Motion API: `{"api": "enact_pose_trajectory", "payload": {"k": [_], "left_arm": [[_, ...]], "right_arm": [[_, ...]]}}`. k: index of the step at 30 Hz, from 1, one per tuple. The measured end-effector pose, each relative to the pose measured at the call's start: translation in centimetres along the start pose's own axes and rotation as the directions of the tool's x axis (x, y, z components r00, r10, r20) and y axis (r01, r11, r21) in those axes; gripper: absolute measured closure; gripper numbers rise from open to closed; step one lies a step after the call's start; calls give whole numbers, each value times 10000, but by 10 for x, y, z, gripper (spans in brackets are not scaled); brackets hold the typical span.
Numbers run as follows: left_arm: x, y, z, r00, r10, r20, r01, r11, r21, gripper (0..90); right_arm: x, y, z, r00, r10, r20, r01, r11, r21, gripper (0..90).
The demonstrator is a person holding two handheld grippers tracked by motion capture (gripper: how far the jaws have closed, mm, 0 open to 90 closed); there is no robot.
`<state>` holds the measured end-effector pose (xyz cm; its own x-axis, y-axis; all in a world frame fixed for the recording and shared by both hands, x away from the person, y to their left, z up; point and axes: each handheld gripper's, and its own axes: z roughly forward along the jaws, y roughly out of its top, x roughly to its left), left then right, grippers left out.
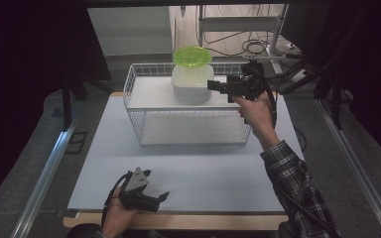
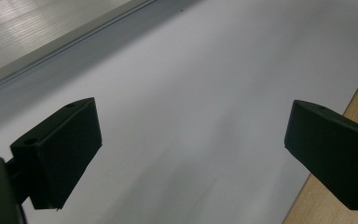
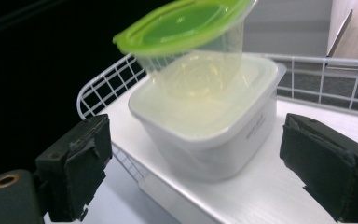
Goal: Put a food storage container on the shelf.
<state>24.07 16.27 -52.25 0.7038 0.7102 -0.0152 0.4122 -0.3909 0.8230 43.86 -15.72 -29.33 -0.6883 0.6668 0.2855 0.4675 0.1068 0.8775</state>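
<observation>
Right gripper [image 1: 213,85] is held level at the far right of the wire basket [image 1: 139,106], its jaws wide apart and empty. In the right gripper view the two black pads stand to either side of the white tub [image 3: 209,121] without touching it; nothing is pressed between them.

The white tub sits on the white shelf [image 1: 149,94] in the back part of the basket, closed by its pale lid. On top of it rests a clear cup with a green lid [image 3: 186,28], tilted, its green lid up and leaning toward the far side. In the high view the same pair, tub [image 1: 192,84] and cup [image 1: 192,57], stand at the back centre of the basket, just beside the gripper tips.

Left gripper [image 1: 151,198] lies low at the near edge of the table [image 1: 218,173], jaws open on nothing; its own view looks across bare table surface.

Judgement: the step in hand is the approach to the stacked containers, with no grasp made. Whether the tub or the cup is the intended object cannot be told from jaw position alone, though the jaws are aligned with the tub's sides.

The next move calls for the pads to advance evenly along both walls of the tub before closing. The tilted cup is loosely seated and, in my assessment, likely to slide off if the tub is jolted or lifted off level. The basket's wire rim near the left-hand pad leaves little room.
</observation>
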Motion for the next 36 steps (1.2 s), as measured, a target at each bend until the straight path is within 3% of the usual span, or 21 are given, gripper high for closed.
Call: {"api": "enact_pose_trajectory", "payload": {"k": [3, 11, 36], "left_arm": [[0, 0, 0, 10000, -6, -2, 6, 10000, -1, 34], [0, 0, 0, 10000, -10, 1, 10, 10000, 5, 34], [0, 0, 1, 10000, 49, -29, -49, 10000, 51, 33]], "right_arm": [[2, -8, -2, 9999, -87, -68, 88, 9999, 76, 77], [10, -28, -10, 9949, -982, 214, 977, 9949, 260, 57], [20, -94, -17, 9783, -2006, 510, 1972, 9782, 655, 47]]}}
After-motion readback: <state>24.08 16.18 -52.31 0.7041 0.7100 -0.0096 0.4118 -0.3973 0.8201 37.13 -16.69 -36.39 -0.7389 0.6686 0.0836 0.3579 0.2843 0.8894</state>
